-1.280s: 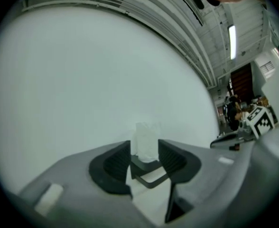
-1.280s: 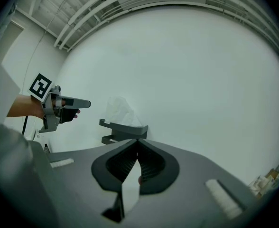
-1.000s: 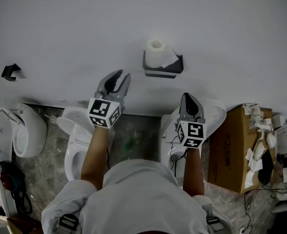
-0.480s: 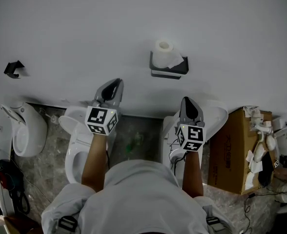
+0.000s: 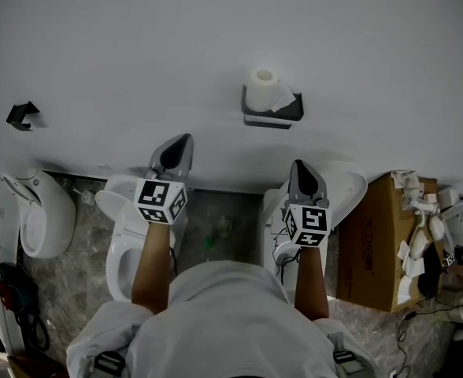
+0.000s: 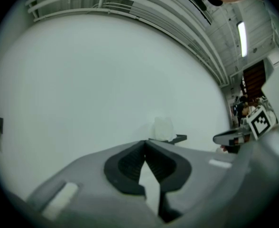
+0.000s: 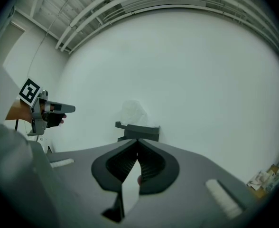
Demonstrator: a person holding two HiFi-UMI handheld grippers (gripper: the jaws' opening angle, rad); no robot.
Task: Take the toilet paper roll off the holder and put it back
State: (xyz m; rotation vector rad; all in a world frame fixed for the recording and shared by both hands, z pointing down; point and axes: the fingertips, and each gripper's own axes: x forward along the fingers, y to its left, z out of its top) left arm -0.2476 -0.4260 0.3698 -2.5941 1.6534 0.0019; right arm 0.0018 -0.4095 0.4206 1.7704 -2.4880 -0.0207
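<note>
A white toilet paper roll (image 5: 262, 87) stands upright on a dark wall holder (image 5: 272, 113) on the white wall; it also shows as the roll (image 6: 163, 128) and the roll (image 7: 134, 113) above the holder (image 7: 137, 130). My left gripper (image 5: 178, 143) is below and left of the holder, apart from it, shut with nothing between its jaws. My right gripper (image 5: 304, 169) is below the holder, slightly right, also shut and empty. Both point at the wall.
Below the wall stand two white toilets (image 5: 120, 235), a urinal (image 5: 38, 211) at the left and a cardboard box (image 5: 377, 242) with clutter at the right. A small dark bracket (image 5: 20, 115) is fixed to the wall at far left.
My left gripper's jaws have closed from open to shut, and it drew back down and left a little. The right gripper has hardly moved.
</note>
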